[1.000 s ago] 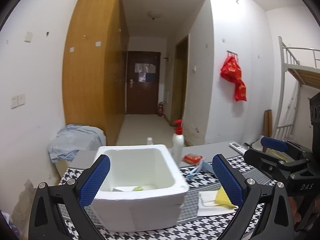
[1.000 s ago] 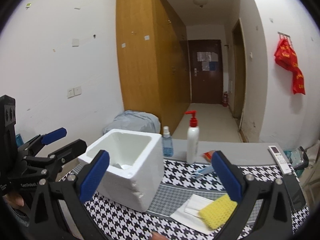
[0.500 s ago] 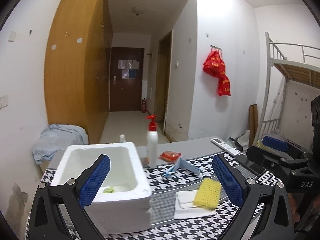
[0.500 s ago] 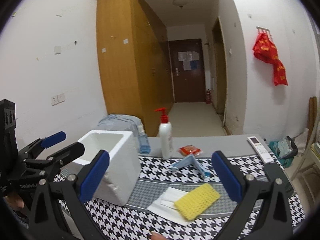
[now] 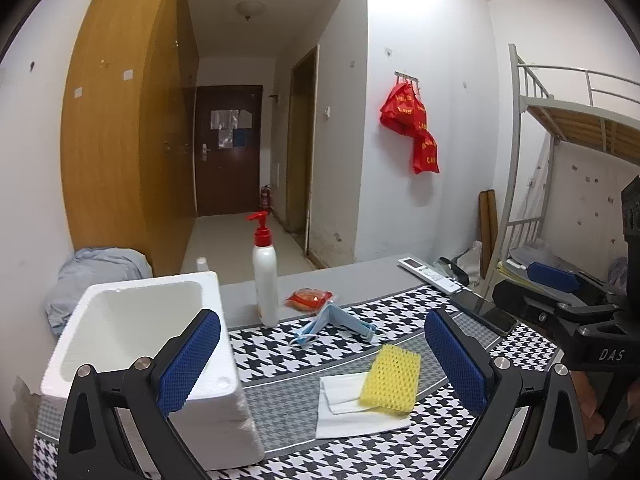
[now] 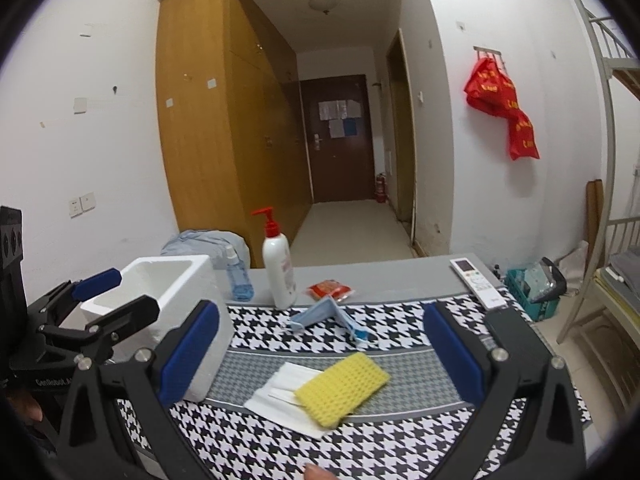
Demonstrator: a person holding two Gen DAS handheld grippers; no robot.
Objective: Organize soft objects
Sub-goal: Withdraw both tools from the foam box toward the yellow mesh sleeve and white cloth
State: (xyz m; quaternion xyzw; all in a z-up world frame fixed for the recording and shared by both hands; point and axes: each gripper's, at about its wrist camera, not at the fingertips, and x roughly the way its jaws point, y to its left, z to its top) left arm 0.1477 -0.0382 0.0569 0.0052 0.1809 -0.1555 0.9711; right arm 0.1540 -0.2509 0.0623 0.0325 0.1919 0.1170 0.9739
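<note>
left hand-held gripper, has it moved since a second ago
Yes. The left hand-held gripper swung right: the foam box, centred between its fingers before, now sits at the left.

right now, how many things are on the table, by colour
white: 4, foam box, pump bottle, remote, tissue
blue: 2, face mask, spray bottle
yellow: 1, sponge
red: 1, packet
black: 1, phone
total: 9

Yellow sponge (image 6: 342, 390) porous, rough; box (image 6: 188, 280) matt white foam; pump bottle (image 6: 280, 272) glossy plastic
</note>
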